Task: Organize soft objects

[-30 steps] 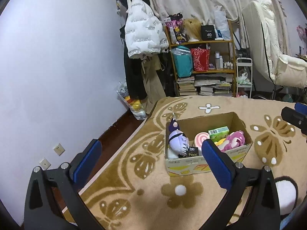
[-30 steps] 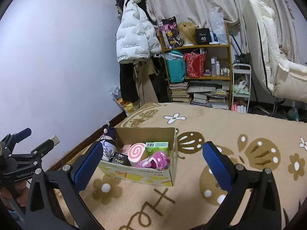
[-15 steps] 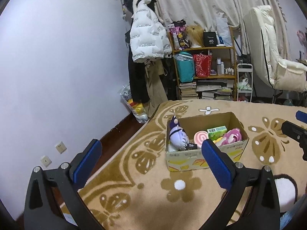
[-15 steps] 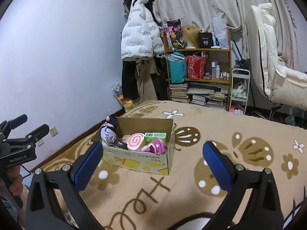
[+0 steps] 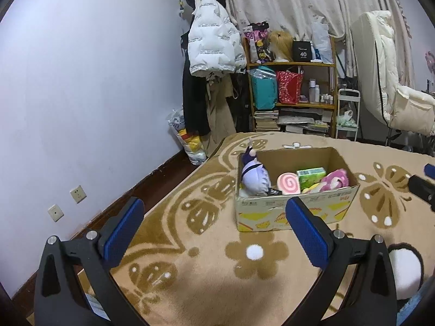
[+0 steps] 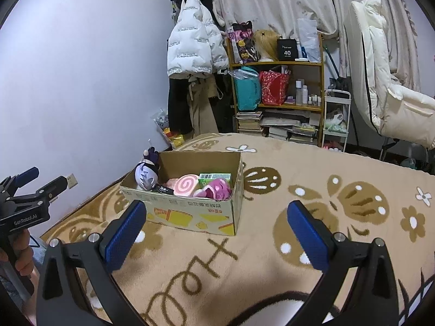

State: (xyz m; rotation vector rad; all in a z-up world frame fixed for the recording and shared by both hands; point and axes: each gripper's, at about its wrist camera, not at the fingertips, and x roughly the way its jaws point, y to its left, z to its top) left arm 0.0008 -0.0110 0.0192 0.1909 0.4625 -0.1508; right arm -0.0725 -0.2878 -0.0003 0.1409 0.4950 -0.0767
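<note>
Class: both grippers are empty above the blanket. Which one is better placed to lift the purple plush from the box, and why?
Probably left. The purple plush stands at the cardboard box end nearer the left gripper; the right gripper must cross the box.

A plain pale lavender wall (image 5: 81,87) carries two sockets (image 5: 66,202) low down, above a dark wooden floor strip (image 5: 152,187). A tan floral-patterned blanket (image 6: 312,190) covers the foreground surface. At the back, cream curtains (image 5: 293,5) hang behind a wooden shelf unit (image 6: 277,92) loaded with bags, bottles and stacked books. A white puffer jacket (image 6: 194,46) hangs beside it. A cream padded chair (image 6: 380,87) stands right.
</note>
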